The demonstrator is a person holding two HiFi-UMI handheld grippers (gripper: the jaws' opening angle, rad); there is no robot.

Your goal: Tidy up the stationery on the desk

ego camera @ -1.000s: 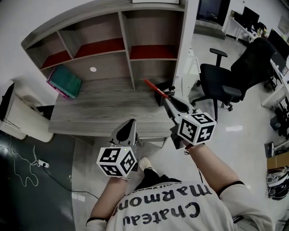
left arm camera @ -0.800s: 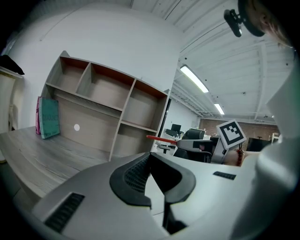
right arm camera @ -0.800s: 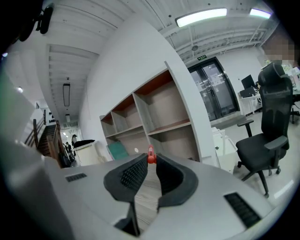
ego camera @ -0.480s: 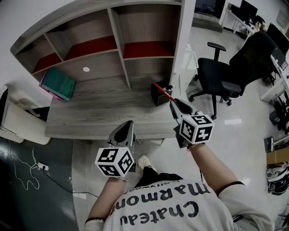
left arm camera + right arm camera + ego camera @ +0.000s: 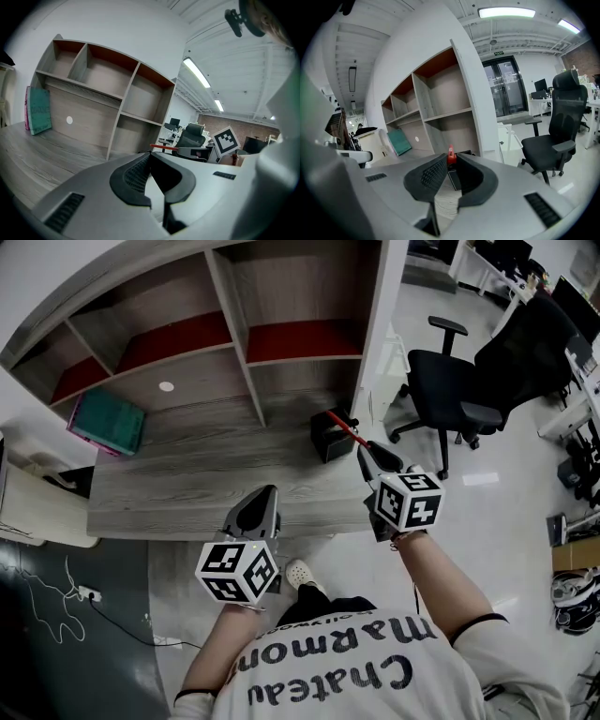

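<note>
At the desk (image 5: 187, 486), right hand-held gripper (image 5: 363, 449) pinches one red pen (image 5: 341, 425); left hand-held gripper (image 5: 268, 492) closed, empty.

Your left gripper (image 5: 268, 493) sits low and close to your body, pointing forward and slightly down, its jaws brought together with nothing between them. Your right gripper (image 5: 362, 450) reaches further forward and to the right, also tipped a little downward, its jaws clamped at the tips on a red pen (image 5: 339, 426) that sticks out ahead. Both your forearms are bare and extended, the right forearm (image 5: 441, 582) stretched out more than the left forearm (image 5: 217, 645)
</note>
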